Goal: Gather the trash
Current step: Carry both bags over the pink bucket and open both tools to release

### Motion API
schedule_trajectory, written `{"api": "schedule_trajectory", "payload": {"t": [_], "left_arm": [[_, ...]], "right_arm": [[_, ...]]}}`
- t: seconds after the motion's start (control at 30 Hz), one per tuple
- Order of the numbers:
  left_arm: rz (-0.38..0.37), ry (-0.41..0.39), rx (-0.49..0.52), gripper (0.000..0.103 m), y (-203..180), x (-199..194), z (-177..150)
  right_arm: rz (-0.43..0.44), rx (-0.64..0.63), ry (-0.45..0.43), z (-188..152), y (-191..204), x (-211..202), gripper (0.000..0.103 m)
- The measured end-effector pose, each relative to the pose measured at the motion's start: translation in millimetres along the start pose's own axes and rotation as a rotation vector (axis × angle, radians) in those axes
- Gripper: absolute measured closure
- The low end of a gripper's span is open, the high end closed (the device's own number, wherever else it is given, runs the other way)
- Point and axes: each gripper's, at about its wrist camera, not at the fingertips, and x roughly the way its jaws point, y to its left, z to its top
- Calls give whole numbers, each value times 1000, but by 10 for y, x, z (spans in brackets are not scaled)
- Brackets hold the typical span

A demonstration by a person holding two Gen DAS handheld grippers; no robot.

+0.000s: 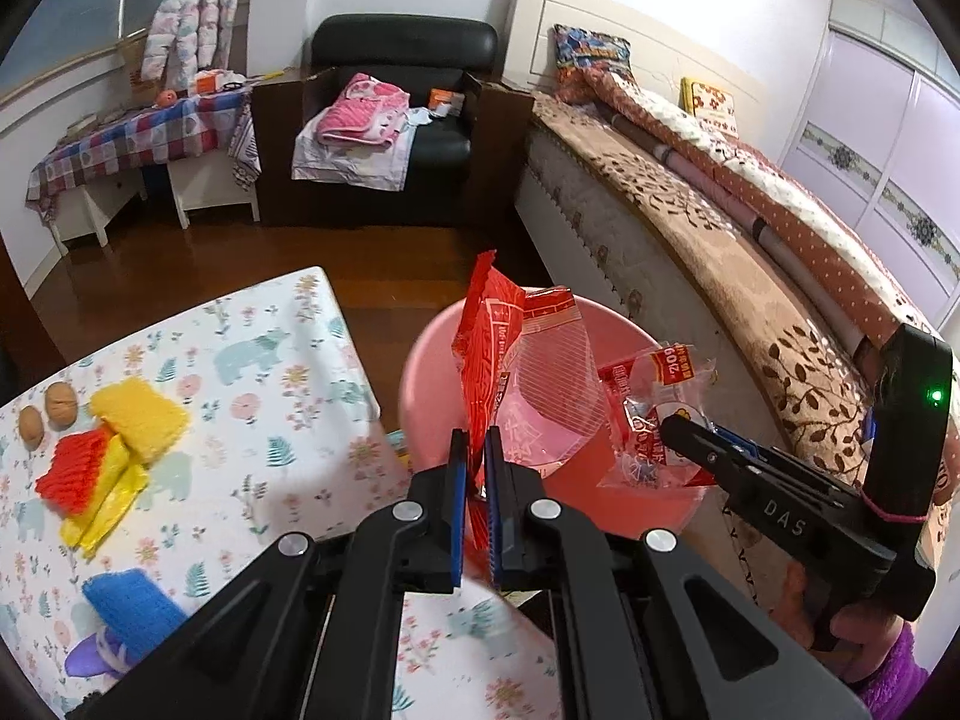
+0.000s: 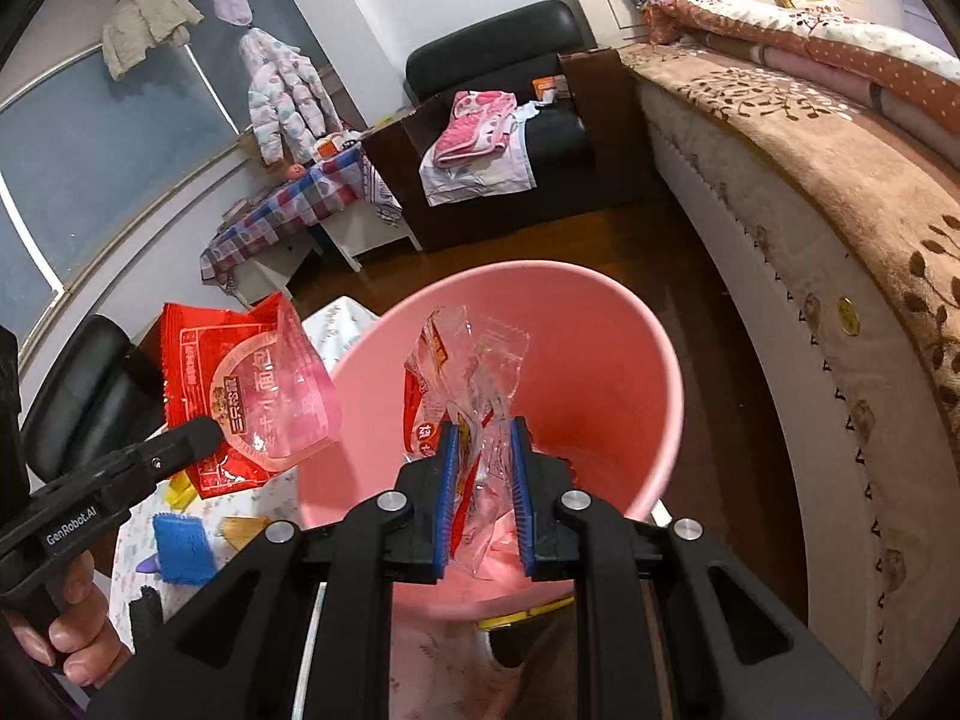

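Note:
A pink bin [image 1: 432, 354] [image 2: 600, 360] stands on the floor between the table and the bed. My left gripper [image 1: 477, 450] is shut on a red and clear snack wrapper [image 1: 504, 348], held upright over the bin's near rim; it also shows in the right wrist view [image 2: 240, 384]. My right gripper [image 2: 486, 438] is over the bin mouth with its jaws parted, and a small clear and red wrapper [image 2: 468, 372] hangs loose between them. That wrapper and the right gripper [image 1: 672, 429] show at the right in the left wrist view [image 1: 654, 408].
A table with a floral cloth [image 1: 252, 420] stands left of the bin, with yellow [image 1: 141, 414], red [image 1: 78, 468] and blue [image 1: 132, 606] cloths and two walnuts [image 1: 60, 402]. A bed [image 1: 720, 252] runs along the right. A black armchair [image 1: 402, 120] stands behind.

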Motion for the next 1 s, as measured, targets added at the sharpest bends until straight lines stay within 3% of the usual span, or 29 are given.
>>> {"api": "schedule_trajectory", "payload": {"t": [0.33,0.4,0.47,0.63,0.87,1.0], "left_arm": [[4,50,-21,97,-128,344,4],[10,56,-33,88,-116,389,3],[13,57,-55,73,-84,409,0],[22,46,-94,61,-27,378,-29],[51,12,-74,61,36,224,-77],[50,-9,-92,61,83,124,-116]], "right_arm": [[-20,-53,35,9,-107,132,86],[-12,-59,53,23,-120,181,86],[-9,-71,68,33,-104,223,85],[6,-101,97,79,-59,333,85],[17,-76,88,58,-44,361,65],[12,-58,53,65,-37,286,62]]}}
